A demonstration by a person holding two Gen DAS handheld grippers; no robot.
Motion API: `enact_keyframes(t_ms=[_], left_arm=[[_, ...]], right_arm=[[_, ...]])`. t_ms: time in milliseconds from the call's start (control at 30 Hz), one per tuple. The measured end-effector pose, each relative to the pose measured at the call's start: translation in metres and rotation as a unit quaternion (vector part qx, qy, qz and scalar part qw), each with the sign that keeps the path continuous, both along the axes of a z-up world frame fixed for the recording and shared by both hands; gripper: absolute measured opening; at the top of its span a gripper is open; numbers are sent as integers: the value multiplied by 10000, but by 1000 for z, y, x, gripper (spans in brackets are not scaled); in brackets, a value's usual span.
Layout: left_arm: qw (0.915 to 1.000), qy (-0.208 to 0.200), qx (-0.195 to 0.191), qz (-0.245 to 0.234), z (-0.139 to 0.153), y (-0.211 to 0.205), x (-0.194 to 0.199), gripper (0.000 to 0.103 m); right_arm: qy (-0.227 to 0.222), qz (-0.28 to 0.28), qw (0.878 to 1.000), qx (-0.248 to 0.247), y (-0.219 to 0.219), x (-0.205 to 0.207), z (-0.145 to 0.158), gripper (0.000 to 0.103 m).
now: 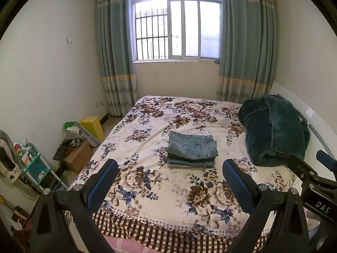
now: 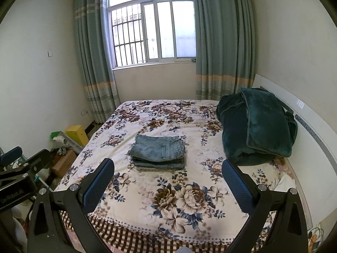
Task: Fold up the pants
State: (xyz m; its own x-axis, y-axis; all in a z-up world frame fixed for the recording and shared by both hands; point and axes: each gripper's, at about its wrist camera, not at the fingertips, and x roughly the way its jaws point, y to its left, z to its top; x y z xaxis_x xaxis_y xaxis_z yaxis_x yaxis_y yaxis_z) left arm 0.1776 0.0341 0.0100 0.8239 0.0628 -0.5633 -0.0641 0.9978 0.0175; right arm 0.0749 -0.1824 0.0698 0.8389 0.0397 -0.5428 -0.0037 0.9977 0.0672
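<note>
Blue denim pants [image 1: 192, 149] lie folded in a neat stack in the middle of the floral bed cover [image 1: 147, 189]; they also show in the right wrist view [image 2: 159, 150]. My left gripper [image 1: 170, 181] is open and empty, held back above the near edge of the bed, well short of the pants. My right gripper [image 2: 168, 181] is open and empty too, at about the same distance from the pants. The right gripper shows at the right edge of the left wrist view [image 1: 316, 168].
A dark green folded blanket [image 1: 273, 130] sits at the right against the white headboard [image 1: 311, 113]. Left of the bed on the floor are a yellow box [image 1: 92, 126], a cardboard box [image 1: 78, 158] and a small teal shelf [image 1: 35, 168]. A curtained window [image 1: 177, 27] is behind the bed.
</note>
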Motion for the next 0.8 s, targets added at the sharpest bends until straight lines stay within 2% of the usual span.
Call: enact_keyframes(t_ms=[800], left_arm=[[10000, -31, 0, 11, 4, -3, -5, 102]], right_arm=[[14, 29, 10000, 41, -2, -4, 4, 103]])
